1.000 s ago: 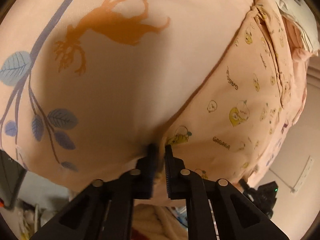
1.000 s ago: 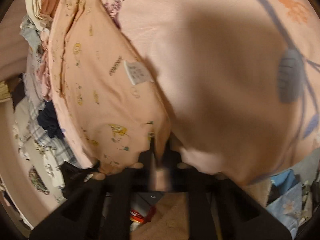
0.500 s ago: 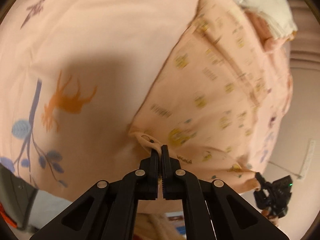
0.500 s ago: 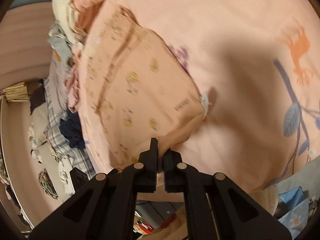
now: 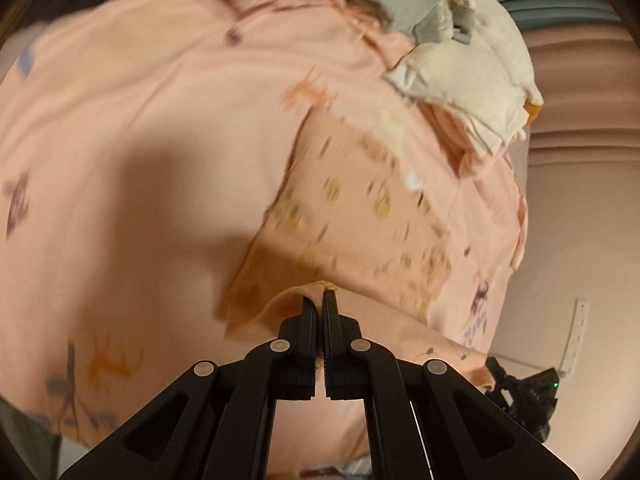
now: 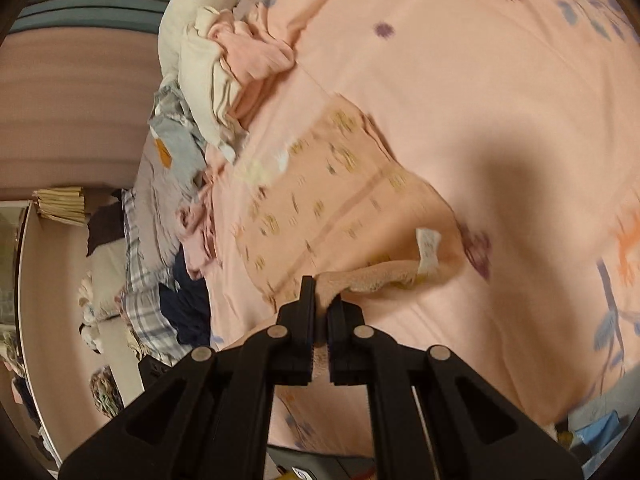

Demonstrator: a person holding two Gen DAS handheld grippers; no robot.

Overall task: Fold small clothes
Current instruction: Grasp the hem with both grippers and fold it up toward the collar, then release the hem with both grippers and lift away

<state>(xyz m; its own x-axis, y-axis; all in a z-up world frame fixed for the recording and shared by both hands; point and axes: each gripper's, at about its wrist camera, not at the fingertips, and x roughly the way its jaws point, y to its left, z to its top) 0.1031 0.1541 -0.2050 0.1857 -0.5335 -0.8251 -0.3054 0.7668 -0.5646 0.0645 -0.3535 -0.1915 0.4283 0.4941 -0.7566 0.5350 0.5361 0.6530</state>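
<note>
The left gripper [image 5: 319, 303] and the right gripper [image 6: 320, 300] are each clamped on a near edge of the small peach garment [image 5: 352, 208], which lies, blurred, on the printed pink sheet [image 5: 160, 120], apparently near its pile-side edge beside the heaped clothes [image 6: 208, 80].

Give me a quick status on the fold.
Left gripper and right gripper both shut on garment edge. Garment lifted off sheet. Clothes pile beyond, clear.
</note>
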